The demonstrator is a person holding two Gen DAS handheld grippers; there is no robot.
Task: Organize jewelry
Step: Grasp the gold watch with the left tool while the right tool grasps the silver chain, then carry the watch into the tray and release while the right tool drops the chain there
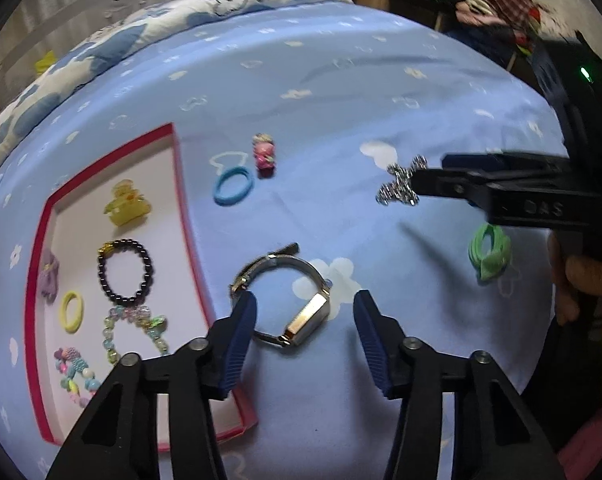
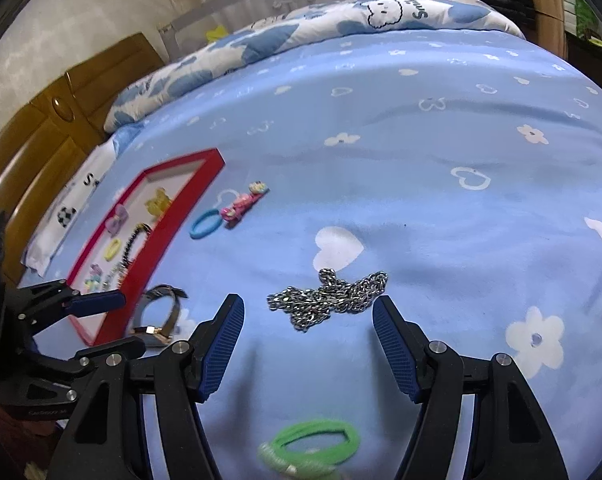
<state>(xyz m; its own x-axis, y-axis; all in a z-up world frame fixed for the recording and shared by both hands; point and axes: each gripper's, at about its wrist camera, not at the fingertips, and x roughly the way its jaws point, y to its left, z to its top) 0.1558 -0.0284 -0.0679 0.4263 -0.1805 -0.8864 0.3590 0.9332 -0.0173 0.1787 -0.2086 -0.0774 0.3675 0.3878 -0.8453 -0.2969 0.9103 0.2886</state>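
Silver chain links lie heaped as a tangled necklace [image 2: 329, 300] on the blue flower-print bedsheet [image 2: 421, 184], just ahead of the right gripper [image 2: 307, 322], whose jaws gape wide. The left gripper [image 1: 305, 312] also stands open around a metal-banded wristwatch [image 1: 285, 300], beside the red-rimmed tray [image 1: 181, 200] of trinkets.

Left gripper [image 1: 305, 312]: fingers spread wide, hovering over silver wristwatch [image 1: 297, 304] on blue bedsheet [image 1: 341, 80]; right gripper [image 1: 417, 180]: entering from right, at silver chain [image 1: 401, 184]; red-rimmed tray [image 1: 181, 216]: holding yellow claw clip [image 1: 125, 203], dark bead bracelet [image 1: 125, 272], yellow hair tie [image 1: 72, 312], 2 pastel bead strands; loose on sheet: blue hair tie [image 1: 233, 186], pink clip [image 1: 264, 153], green band [image 1: 490, 252].
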